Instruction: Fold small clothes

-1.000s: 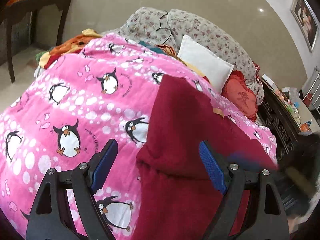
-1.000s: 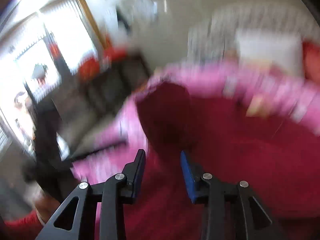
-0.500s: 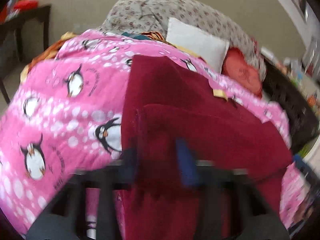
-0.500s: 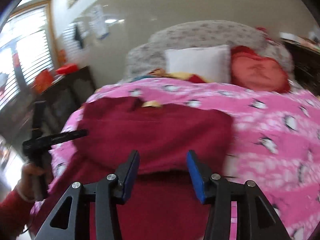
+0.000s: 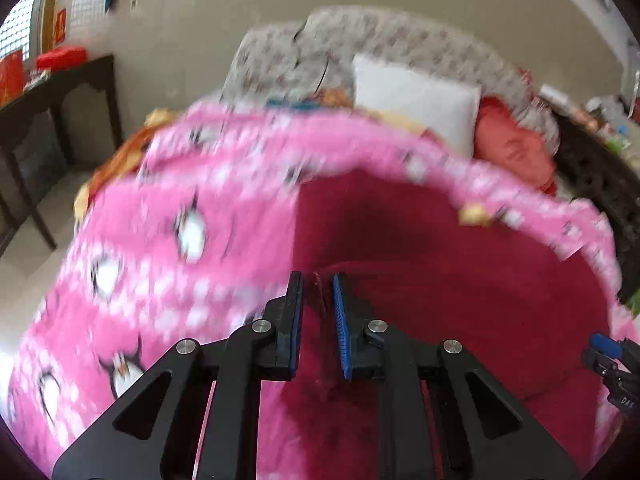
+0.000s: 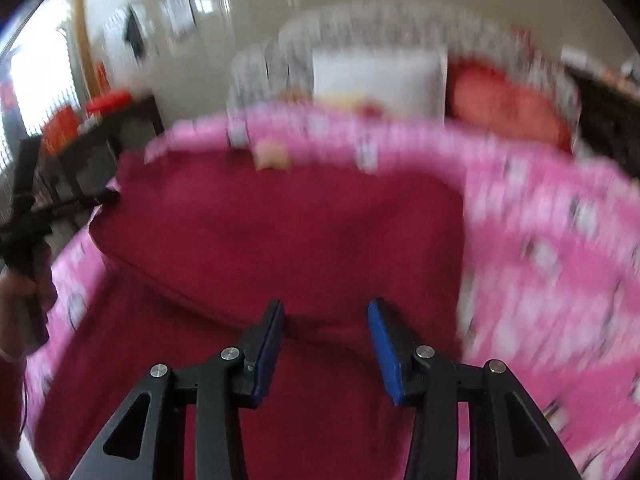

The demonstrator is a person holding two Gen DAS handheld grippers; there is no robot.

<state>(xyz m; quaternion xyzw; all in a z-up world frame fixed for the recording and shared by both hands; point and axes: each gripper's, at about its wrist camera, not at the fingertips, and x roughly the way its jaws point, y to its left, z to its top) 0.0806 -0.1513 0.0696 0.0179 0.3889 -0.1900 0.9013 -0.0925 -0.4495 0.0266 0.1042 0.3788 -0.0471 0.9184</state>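
Observation:
A dark red garment (image 5: 460,292) lies on a pink penguin blanket (image 5: 180,240) on the bed, with one layer folded over. My left gripper (image 5: 318,312) is nearly shut, pinching the left edge of the garment between its blue pads. In the right wrist view the garment (image 6: 288,232) spreads across the middle, with a yellow tag (image 6: 272,156) at its far edge. My right gripper (image 6: 326,344) is open and empty, just above the garment's folded edge. The left gripper (image 6: 100,198) shows at the garment's left corner. Both views are blurred.
A white pillow (image 5: 416,100), a red cushion (image 5: 516,148) and a floral headboard (image 5: 360,52) stand at the far end of the bed. A dark wooden side table (image 5: 52,92) stands on the left. Dark furniture (image 5: 600,176) lines the right side.
My left gripper has closed from wide open onto the garment's left edge. The right gripper has dropped closer to the garment and stays open.

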